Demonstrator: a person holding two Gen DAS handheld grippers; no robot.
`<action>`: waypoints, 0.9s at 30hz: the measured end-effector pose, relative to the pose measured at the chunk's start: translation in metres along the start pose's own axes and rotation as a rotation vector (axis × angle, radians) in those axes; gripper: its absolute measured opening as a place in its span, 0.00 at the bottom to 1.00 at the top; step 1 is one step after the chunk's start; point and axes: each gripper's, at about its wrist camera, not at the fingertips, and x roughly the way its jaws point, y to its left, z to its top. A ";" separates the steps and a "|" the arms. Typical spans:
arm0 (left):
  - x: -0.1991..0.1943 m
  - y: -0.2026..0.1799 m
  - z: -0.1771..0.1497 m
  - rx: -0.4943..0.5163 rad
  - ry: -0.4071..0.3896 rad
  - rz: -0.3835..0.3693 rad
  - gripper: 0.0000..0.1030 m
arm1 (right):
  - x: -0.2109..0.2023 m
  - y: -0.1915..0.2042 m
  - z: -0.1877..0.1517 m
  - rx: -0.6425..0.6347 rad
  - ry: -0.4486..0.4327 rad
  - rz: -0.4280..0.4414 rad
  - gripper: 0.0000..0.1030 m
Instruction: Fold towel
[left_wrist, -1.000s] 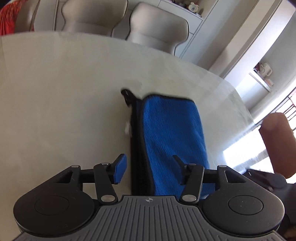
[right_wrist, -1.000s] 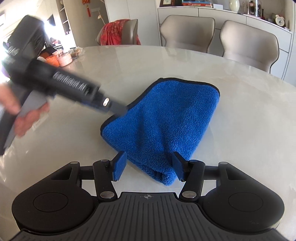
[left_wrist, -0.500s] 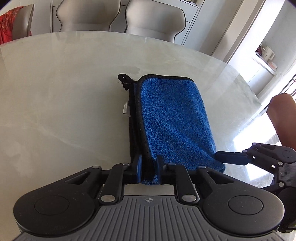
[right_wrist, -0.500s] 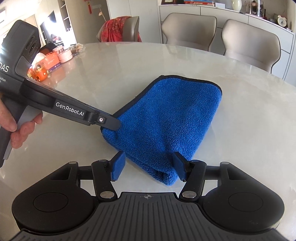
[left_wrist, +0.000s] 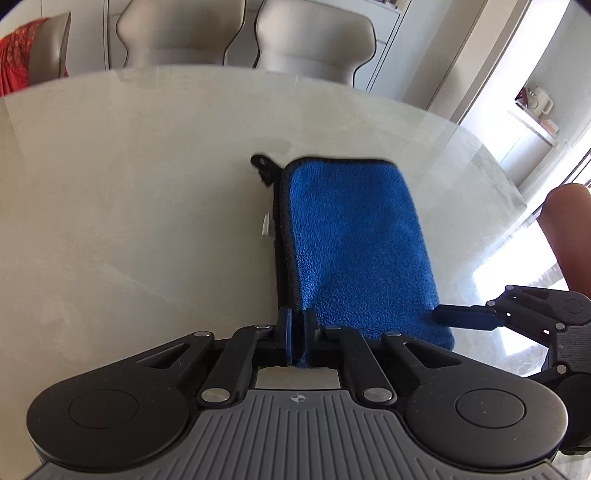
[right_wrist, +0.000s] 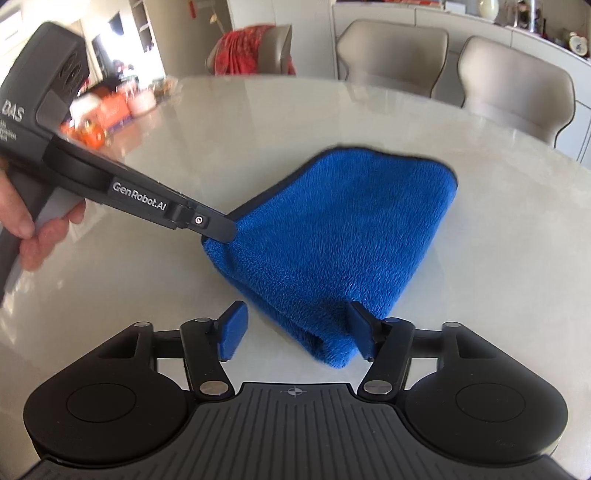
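Observation:
A folded blue towel (left_wrist: 354, 240) with dark edging lies on the pale marble table (left_wrist: 129, 221). My left gripper (left_wrist: 297, 325) is shut on the towel's near left corner, pinching the dark hem between its pads. In the right wrist view the same gripper (right_wrist: 229, 230) grips that corner of the towel (right_wrist: 340, 229), which sits slightly raised. My right gripper (right_wrist: 295, 317) straddles the other near corner. Its jaws are opening and the left pad stands clear of the cloth. One right finger (left_wrist: 465, 317) shows beside the towel in the left wrist view.
Two beige chairs (right_wrist: 517, 85) stand behind the table (right_wrist: 498, 258), and a chair draped in red cloth (right_wrist: 251, 51) stands further left. Orange and pink items (right_wrist: 110, 114) sit at the table's far left. A hand (right_wrist: 29, 236) holds the left gripper.
My left gripper went from open around the towel's near edge to shut on its corner. The right gripper's jaws have spread a little wider around the other corner.

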 end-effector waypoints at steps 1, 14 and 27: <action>0.002 0.000 -0.001 0.006 0.001 0.005 0.10 | 0.001 0.001 0.000 -0.022 0.005 -0.001 0.64; -0.032 -0.024 0.007 0.051 -0.183 -0.140 0.29 | -0.003 -0.024 0.010 0.134 -0.027 0.117 0.32; 0.006 -0.027 -0.007 0.077 -0.062 -0.062 0.29 | -0.012 -0.062 0.041 0.123 -0.107 0.082 0.33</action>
